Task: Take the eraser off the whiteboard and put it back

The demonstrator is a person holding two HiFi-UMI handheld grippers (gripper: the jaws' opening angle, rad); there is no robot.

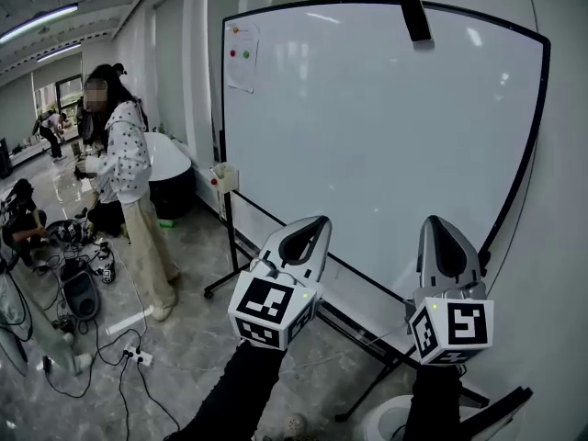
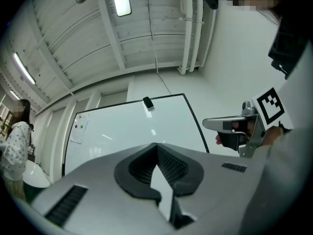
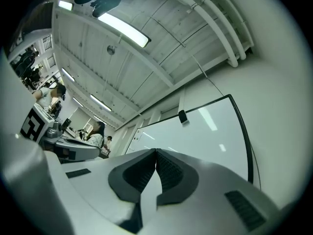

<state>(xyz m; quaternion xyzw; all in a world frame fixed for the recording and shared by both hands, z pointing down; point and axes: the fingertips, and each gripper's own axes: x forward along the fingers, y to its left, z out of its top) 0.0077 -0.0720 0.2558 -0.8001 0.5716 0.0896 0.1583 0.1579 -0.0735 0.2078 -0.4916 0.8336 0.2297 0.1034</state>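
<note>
A black eraser [image 1: 416, 19] sticks to the top edge of the whiteboard [image 1: 386, 118], right of its middle. It shows small in the left gripper view as the eraser [image 2: 147, 103] and in the right gripper view as the eraser [image 3: 182, 116]. My left gripper [image 1: 319, 221] and right gripper [image 1: 438, 221] are held side by side below the board's lower edge, tilted upward, well short of the eraser. Both are shut with nothing between the jaws. The left gripper [image 2: 156, 145] and right gripper [image 3: 156, 151] tips meet in their own views.
A person [image 1: 124, 182] stands at the left by a round white table [image 1: 170, 159]. Cables and gear [image 1: 73, 283] lie on the glossy floor. A sheet with magnets [image 1: 241, 55] hangs at the board's top left, a small box [image 1: 223, 177] on its left frame. Board stand legs [image 1: 367, 384] spread below.
</note>
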